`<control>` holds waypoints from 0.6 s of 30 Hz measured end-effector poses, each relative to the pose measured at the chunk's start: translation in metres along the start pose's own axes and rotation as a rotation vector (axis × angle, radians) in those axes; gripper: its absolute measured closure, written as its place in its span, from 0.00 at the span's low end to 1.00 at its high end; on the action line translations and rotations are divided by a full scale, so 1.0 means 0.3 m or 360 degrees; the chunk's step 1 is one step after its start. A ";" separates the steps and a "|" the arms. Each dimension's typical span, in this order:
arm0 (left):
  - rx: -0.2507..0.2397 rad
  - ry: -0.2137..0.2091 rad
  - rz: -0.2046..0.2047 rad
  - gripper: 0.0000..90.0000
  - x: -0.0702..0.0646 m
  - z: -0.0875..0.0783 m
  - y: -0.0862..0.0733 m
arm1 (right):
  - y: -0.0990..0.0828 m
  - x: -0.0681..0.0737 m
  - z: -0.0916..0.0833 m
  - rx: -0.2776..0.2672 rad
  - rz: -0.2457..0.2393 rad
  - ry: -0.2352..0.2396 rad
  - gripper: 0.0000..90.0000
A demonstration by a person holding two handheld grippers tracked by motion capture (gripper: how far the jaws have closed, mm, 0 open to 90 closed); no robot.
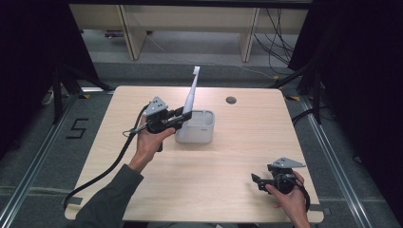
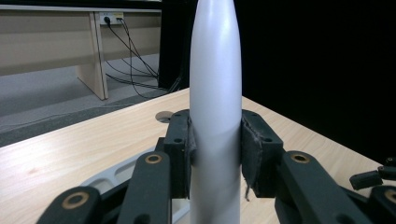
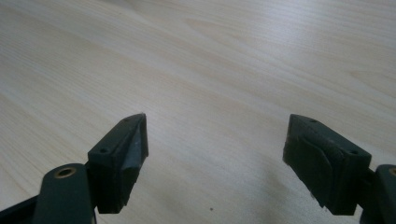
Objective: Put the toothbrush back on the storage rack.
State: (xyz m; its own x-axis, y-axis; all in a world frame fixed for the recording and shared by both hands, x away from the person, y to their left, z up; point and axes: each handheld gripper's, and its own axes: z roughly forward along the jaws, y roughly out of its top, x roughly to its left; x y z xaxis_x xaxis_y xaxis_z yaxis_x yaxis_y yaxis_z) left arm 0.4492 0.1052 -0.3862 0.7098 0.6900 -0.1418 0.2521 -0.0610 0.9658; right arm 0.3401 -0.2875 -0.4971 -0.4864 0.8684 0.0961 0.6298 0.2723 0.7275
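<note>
1. My left gripper is clamped on the white electric toothbrush, pads pressing both sides of its handle.
2. The toothbrush stands nearly upright, head up, its base over the white holder tray at mid-table.
3. My right gripper hangs near the table's front right corner, jaws apart, nothing between them.

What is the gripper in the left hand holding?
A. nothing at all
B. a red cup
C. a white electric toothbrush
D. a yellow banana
C: the left gripper has its pads pressed on both sides of the white electric toothbrush, which sticks up above the white holder on the table.
</note>
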 end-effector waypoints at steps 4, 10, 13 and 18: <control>-0.0023 -0.0007 -0.0012 0.74 -0.020 0.042 0.021 | 0.000 -0.006 0.001 -0.0008 -0.0024 0.0002 0.25; -0.0024 -0.0009 0.0001 0.74 -0.044 0.099 0.050 | -0.001 -0.002 0.001 -0.0012 0.0001 0.0003 0.25; -0.0025 -0.0010 0.0002 0.74 -0.049 0.126 0.057 | -0.001 -0.004 -0.001 -0.0017 -0.0001 0.0004 0.25; -0.0023 0.0003 -0.0011 0.74 -0.043 0.162 0.057 | -0.001 -0.006 -0.002 -0.0016 -0.0002 -0.0003 0.25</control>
State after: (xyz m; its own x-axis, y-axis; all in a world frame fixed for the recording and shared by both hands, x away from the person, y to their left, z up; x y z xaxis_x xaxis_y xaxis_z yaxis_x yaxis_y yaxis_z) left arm 0.4763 0.0601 -0.3784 0.7068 0.6918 -0.1481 0.2476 -0.0458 0.9678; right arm 0.3404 -0.2893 -0.4972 -0.4863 0.8687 0.0940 0.6231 0.2693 0.7343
